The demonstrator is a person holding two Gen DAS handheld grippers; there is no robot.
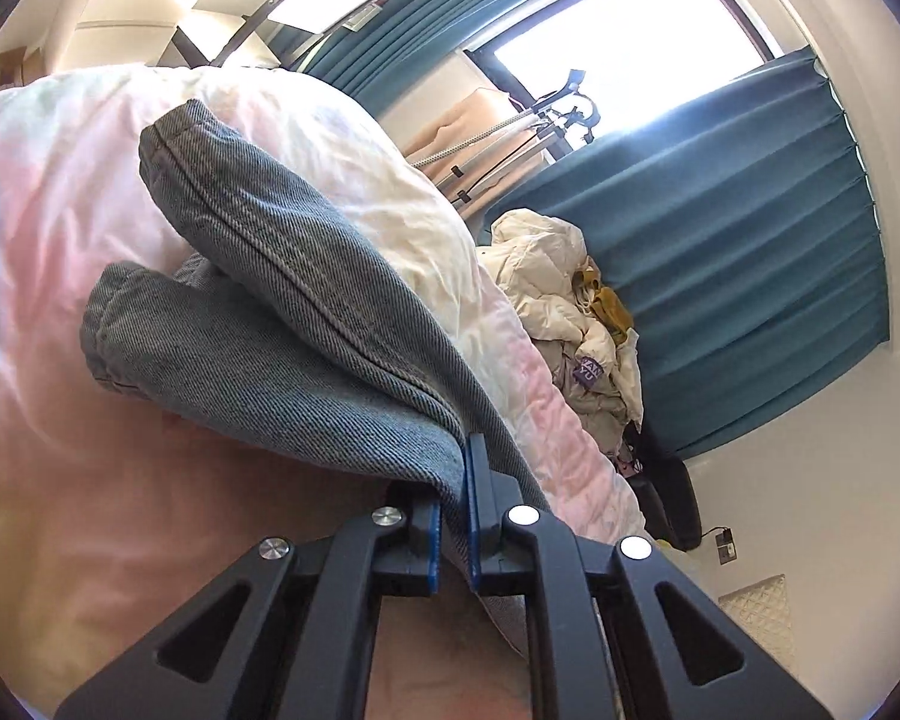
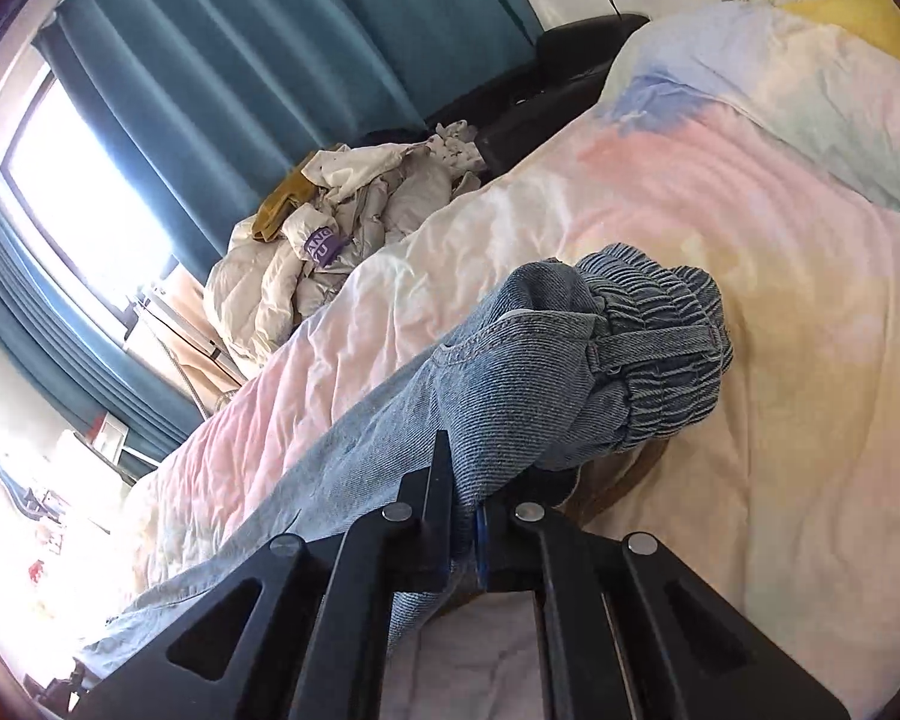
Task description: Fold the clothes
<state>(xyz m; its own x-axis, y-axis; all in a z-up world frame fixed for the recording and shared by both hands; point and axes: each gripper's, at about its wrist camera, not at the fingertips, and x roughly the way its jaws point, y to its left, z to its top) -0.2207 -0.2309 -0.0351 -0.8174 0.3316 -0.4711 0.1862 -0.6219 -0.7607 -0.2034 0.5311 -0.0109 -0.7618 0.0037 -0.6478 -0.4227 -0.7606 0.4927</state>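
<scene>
Pastel tie-dye quilted bedspread [image 1: 42, 228] fills both frames; my left gripper [image 1: 455, 516] and right gripper [image 2: 465, 504] each clench the faded blue denim jeans [image 2: 510, 372], hanging mid-frame. Heavy denim could slip from my pads.

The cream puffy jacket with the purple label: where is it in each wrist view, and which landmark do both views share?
Left wrist view: the cream puffy jacket lies right of centre, past the bed's edge, before the teal curtain.
Right wrist view: the jacket lies left of centre, at the bed's far edge.
Shared landmark: the teal curtain behind the jacket.
</scene>
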